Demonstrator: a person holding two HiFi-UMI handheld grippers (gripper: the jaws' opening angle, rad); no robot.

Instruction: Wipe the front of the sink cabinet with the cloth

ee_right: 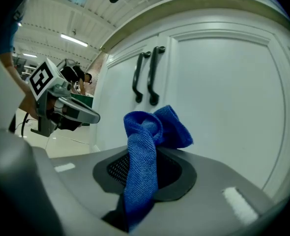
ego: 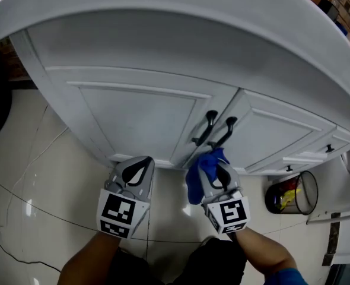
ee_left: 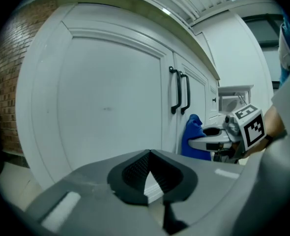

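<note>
Cloth: blue cloth (ee_right: pixel 144 146) clamped between the jaws of your right gripper (ego: pixel 216 171), bunched end poking out just below the door handles (ego: pixel 213 129), near the cabinet front (ego: pixel 139 114).
Left gripper (ego: pixel 136 170): jaws together, nothing in them.
Handling: soft, light and floppy, I'd say. The mid-fold grip looks right; press the bunch flat.

Two grippers (ego: pixel 140 164) (ego: pixel 215 162), one blue cloth (ego: pixel 195 181), two door handles (ego: pixel 206 128) (ego: pixel 225 133)
</note>
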